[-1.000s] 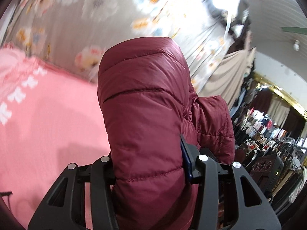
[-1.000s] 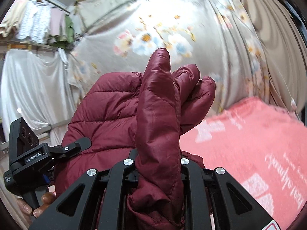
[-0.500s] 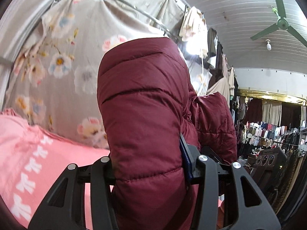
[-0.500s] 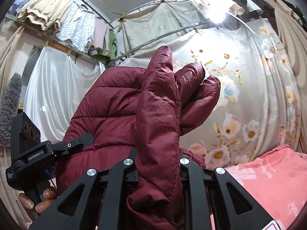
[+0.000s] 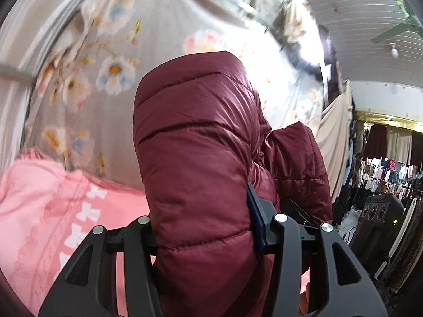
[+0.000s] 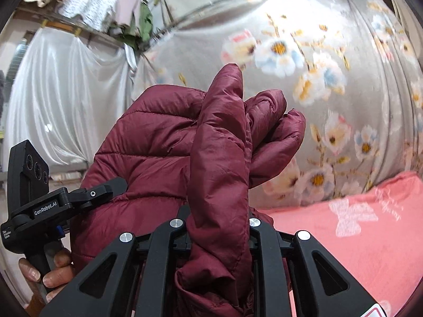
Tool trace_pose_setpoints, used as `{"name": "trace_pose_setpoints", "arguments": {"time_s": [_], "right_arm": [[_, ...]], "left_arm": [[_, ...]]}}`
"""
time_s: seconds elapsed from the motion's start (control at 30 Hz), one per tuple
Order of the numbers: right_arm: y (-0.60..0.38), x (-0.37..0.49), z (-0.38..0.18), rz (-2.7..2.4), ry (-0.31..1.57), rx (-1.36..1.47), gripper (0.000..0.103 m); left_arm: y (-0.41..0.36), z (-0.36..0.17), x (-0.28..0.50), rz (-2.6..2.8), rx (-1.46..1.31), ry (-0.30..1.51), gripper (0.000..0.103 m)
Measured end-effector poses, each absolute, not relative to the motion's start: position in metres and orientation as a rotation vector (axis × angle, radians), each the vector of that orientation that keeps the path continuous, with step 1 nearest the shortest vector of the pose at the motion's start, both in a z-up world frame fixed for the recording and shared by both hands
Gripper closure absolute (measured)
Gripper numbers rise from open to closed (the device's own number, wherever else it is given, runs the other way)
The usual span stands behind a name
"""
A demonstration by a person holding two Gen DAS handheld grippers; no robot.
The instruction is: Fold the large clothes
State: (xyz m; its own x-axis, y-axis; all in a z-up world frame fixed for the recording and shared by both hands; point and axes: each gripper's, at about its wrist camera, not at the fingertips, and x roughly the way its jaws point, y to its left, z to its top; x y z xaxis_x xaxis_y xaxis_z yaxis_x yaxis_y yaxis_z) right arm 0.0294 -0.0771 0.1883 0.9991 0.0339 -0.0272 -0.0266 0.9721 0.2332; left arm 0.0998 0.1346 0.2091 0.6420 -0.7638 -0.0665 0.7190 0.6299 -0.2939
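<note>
A maroon puffer jacket [image 5: 195,163] is being held up above the pink blanket [image 6: 357,237], pinched in the left gripper [image 5: 203,227] and the right gripper [image 6: 216,227], jaws clamped on bunched fabric. Judged as a carrying step; lowering and spreading flat is being called for next.

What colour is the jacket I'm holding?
Dark maroon, quilted puffer jacket; clearest in the left wrist view.
</note>
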Motion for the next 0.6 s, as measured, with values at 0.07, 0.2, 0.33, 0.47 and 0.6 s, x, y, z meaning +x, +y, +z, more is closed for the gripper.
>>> {"name": "trace_pose_setpoints", "arguments": {"time_s": [0.07, 0.2, 0.33, 0.47, 0.6], "right_arm": [[-0.082, 0.052, 0.166, 0.017, 0.083, 0.258, 0.087], [-0.094, 0.090, 0.116, -0.030, 0.184, 0.282, 0.087], [-0.108, 0.117, 0.071, -0.058, 0.278, 0.309, 0.087], [-0.121, 0.140, 0.029, -0.087, 0.366, 0.330, 0.087], [-0.126, 0.156, 0.000, -0.095, 0.435, 0.333, 0.087]], "left_arm": [[0.129, 0.184, 0.130, -0.851, -0.258, 0.256, 0.057], [0.116, 0.132, 0.178, -0.843, -0.279, 0.373, 0.057], [0.101, 0.077, 0.217, -0.836, -0.292, 0.482, 0.057], [0.087, 0.028, 0.242, -0.817, -0.289, 0.572, 0.057], [0.078, -0.005, 0.260, -0.792, -0.281, 0.627, 0.057]]}}
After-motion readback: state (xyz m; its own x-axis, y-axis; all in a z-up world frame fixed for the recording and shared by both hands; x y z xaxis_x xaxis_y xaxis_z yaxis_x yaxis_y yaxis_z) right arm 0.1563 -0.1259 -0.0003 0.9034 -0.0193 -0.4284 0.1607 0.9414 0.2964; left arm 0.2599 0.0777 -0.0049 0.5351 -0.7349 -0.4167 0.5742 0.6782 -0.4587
